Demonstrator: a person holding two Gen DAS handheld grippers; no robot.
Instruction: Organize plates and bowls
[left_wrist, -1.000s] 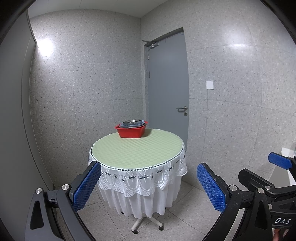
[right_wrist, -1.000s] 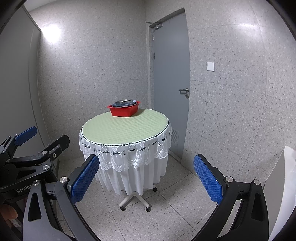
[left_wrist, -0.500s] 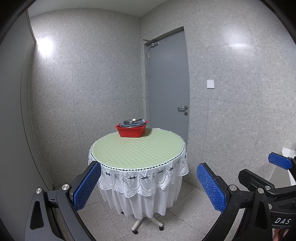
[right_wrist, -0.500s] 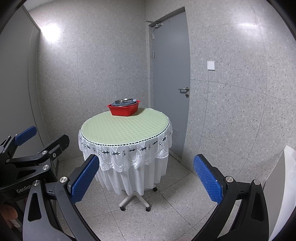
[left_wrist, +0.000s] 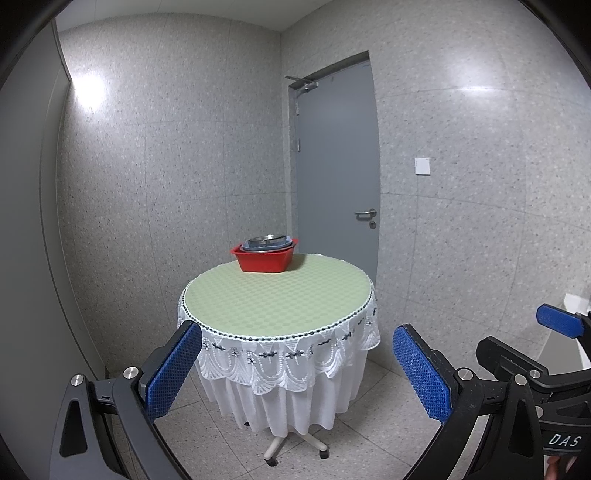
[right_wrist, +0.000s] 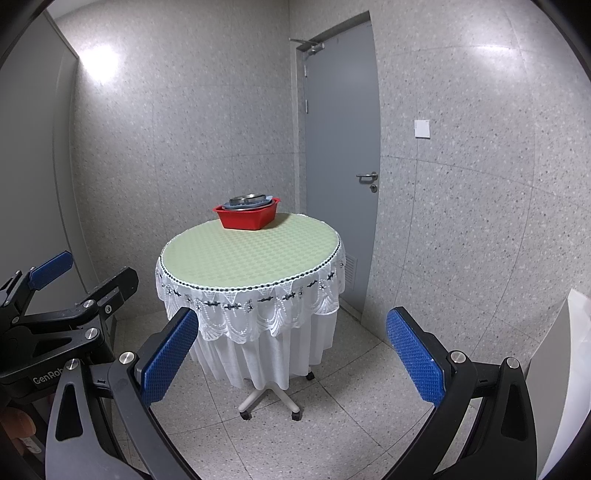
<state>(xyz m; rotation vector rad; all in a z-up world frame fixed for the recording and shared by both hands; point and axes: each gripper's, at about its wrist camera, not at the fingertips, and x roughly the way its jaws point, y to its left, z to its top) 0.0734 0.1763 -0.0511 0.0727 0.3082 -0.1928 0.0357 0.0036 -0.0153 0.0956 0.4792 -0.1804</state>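
A red basin (left_wrist: 264, 259) (right_wrist: 246, 218) sits at the far side of a round table (left_wrist: 277, 295) (right_wrist: 251, 254) with a green cloth and white lace skirt. Stacked metal bowls and plates (left_wrist: 269, 243) (right_wrist: 250, 202) rest inside the basin. My left gripper (left_wrist: 295, 365) is open and empty, well short of the table's near edge. My right gripper (right_wrist: 291, 354) is also open and empty, held at a similar distance. The right gripper shows at the right edge of the left wrist view (left_wrist: 524, 354); the left gripper shows at the left edge of the right wrist view (right_wrist: 66, 284).
A grey door (left_wrist: 338, 166) with a lever handle stands behind the table on the right. Speckled grey walls close in on the left and right. The table stands on a wheeled base (right_wrist: 269, 402) on a tiled floor. A white object (right_wrist: 557, 369) is at the far right.
Both views have drifted very slightly; the table sits a touch closer and to the right in the left wrist view. Both grippers stay open and empty.
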